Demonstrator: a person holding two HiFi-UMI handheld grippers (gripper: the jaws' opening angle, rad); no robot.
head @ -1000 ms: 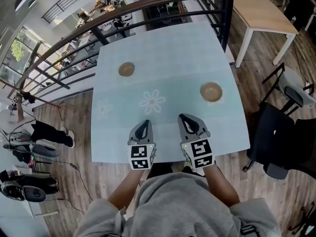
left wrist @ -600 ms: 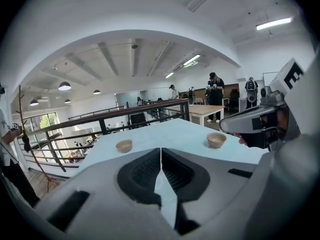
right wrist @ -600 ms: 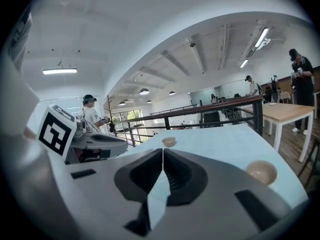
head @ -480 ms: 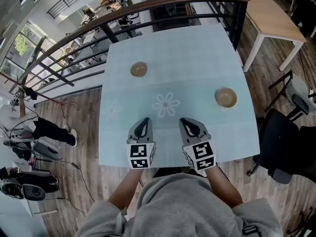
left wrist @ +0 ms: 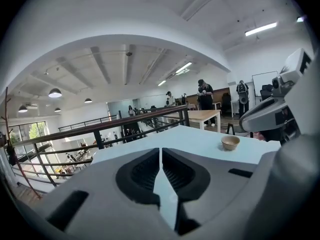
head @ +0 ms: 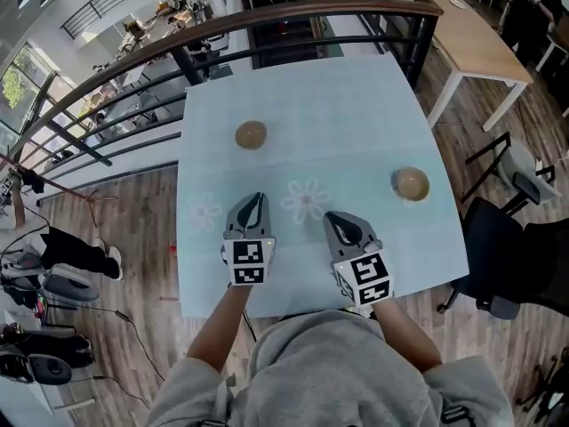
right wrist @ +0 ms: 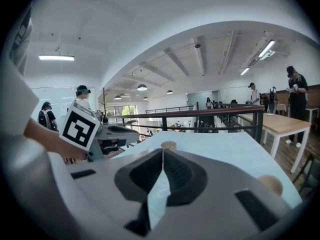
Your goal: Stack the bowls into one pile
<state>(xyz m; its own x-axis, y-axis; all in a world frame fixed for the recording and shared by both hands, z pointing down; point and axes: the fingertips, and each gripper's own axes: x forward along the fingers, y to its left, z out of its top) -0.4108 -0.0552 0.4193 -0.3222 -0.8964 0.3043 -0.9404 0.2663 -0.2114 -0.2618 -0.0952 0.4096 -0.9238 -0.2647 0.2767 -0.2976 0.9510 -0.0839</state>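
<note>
left hand-held gripper and right hand-held gripper are hovering closed, empty; far bowl, right bowl are sitting beyond reach, i reckon

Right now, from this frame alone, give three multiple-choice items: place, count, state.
1. Where is the right-hand bowl? A by the table's right edge; B at its far left corner; C inside another bowl.
2. How many bowls are on the table? A one; B two; C four.
3. The left gripper is: A shut, empty; B shut on a bowl; C wide open.
1 A, it sits alone beside that edge. 2 B, only it and the far bowl show. 3 A, its jaws meet with nothing between.
</note>
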